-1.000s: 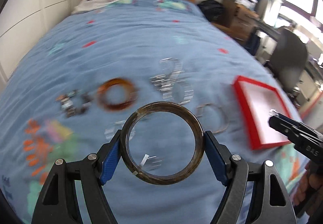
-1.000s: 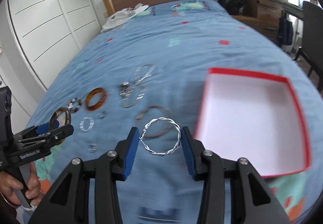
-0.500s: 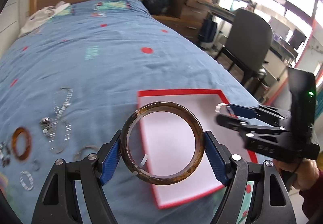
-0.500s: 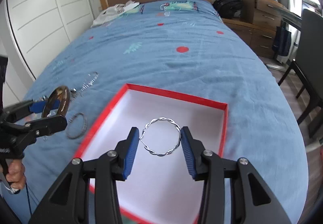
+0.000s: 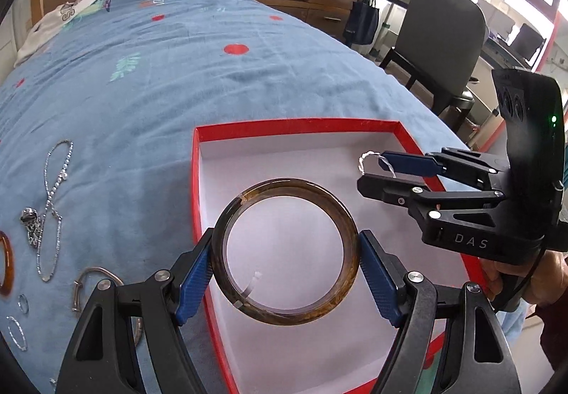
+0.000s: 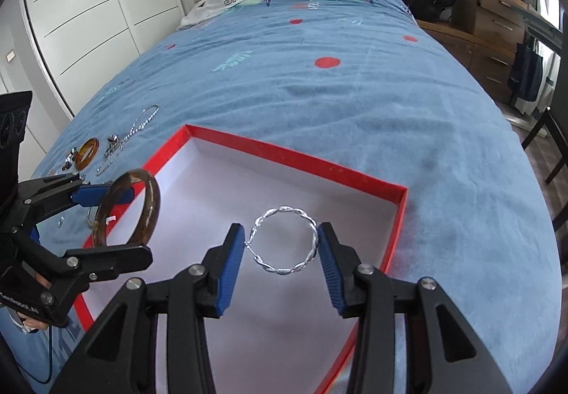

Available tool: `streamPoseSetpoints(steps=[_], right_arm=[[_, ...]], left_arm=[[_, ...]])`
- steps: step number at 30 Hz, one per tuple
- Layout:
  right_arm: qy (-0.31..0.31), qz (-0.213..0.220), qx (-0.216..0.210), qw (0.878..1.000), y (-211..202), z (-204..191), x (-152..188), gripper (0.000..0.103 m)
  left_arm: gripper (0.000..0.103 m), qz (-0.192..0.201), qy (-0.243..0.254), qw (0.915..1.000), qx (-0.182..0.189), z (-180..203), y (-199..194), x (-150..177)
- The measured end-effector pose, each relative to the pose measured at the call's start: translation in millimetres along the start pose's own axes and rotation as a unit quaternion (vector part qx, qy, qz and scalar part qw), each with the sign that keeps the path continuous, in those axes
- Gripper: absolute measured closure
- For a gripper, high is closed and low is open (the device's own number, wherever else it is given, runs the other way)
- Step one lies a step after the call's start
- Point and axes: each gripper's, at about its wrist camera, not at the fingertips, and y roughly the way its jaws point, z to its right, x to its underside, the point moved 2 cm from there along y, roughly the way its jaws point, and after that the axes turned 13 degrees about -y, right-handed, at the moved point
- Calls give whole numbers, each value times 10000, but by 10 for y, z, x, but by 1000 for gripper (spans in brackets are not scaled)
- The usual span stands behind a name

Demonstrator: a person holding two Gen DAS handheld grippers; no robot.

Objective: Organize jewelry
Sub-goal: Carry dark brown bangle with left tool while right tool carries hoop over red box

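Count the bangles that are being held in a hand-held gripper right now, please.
2. The brown bangle sits in the left hand-held gripper, the twisted silver bangle in the right hand-held gripper. Both are over the red box.

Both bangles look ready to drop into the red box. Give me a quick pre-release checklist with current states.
1. Left gripper clamps brown bangle: ok.
2. Right gripper clamps twisted silver bangle: ok.
3. Both bangles over the red box: ok.
4. Box floor below them free of other pieces: ok.
5. Grippers apart from each other: ok.
6. Bangles low enough for a gentle drop: cannot tell.
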Motion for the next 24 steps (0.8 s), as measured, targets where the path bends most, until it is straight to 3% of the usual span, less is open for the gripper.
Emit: streamPoseSetpoints(steps=[24], right_arm=[[-941,245,-180,9951,256,-107,-25,62]], left_arm=[[27,216,-247,9995,-11,-93,7,37]])
